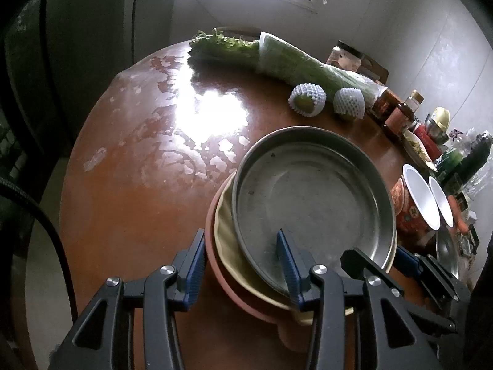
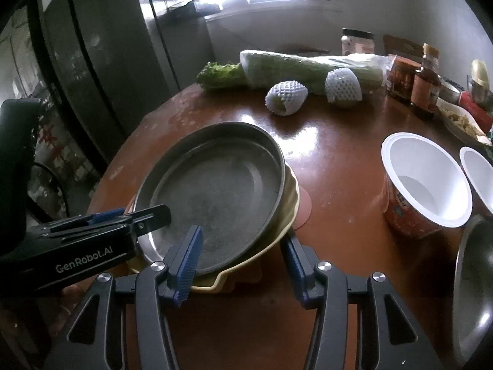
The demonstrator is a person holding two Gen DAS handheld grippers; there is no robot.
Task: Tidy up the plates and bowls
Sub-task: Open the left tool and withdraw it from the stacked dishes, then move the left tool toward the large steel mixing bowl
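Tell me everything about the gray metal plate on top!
The metal plate is round, dull gray and scuffed, with a low raised rim and nothing in it. It sits on top of a yellow plate, a bit off-center, which sits on a pink plate on the brown table. The left gripper and the right gripper are both open around the stack's near edge.

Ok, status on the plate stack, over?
Left gripper and right gripper open, both straddling the near rim. Metal plate on yellow dish. Paper bowls stand right.

Grey metal plate (image 1: 314, 191) atop yellow plate (image 1: 229, 246), pink plate (image 1: 215, 265); red-brown table (image 1: 129, 191).
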